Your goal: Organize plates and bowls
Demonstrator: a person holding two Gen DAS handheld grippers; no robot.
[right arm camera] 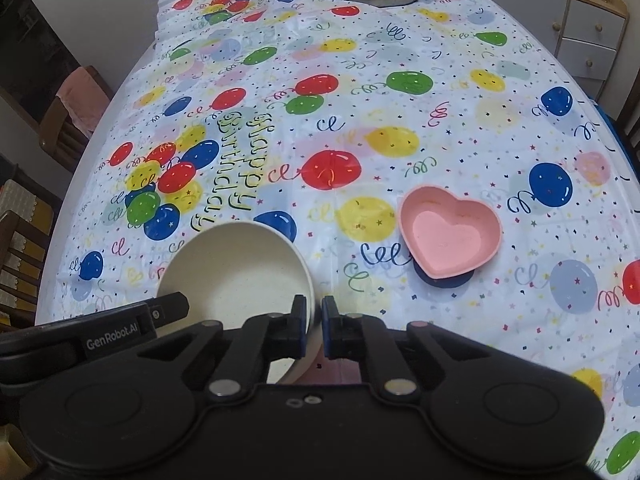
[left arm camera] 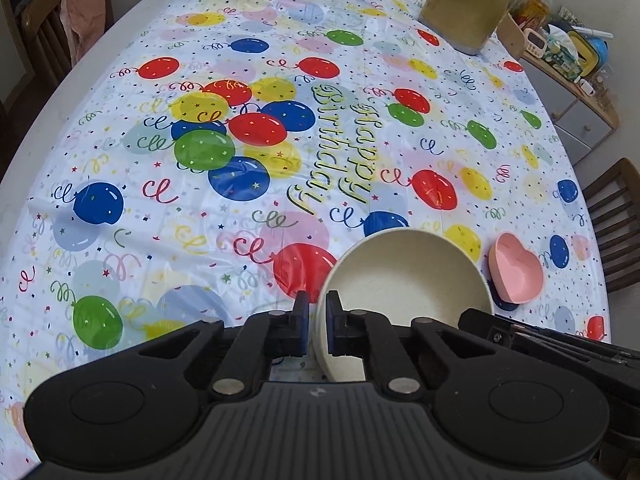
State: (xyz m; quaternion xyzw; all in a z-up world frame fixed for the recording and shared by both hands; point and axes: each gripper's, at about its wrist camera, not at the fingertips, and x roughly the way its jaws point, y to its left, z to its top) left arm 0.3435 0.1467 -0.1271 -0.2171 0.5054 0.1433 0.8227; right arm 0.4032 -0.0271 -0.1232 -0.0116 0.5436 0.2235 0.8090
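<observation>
- My left gripper (left arm camera: 317,322) is clamped on the near left rim of the round cream-white bowl (left arm camera: 404,276); its blue-padded jaws stand one on each side of the wall, one inside and one outside.
- My right gripper (right arm camera: 314,326) pinches the same bowl (right arm camera: 236,276) on its opposite rim, again with the wall between the pads.
- The bowl sits at the near edge of the table, between my two grippers, tilted with its mouth facing away from me.
- A pink heart-shaped dish (right arm camera: 450,234) rests flat on the balloon-printed "Happy Birthday" plastic tablecloth (right arm camera: 400,100), to the right of the bowl and apart from it.
- A tall olive-gold container (left arm camera: 466,4) stands at the far end of the table.
- Wooden chairs (left arm camera: 610,220) flank the table.
</observation>
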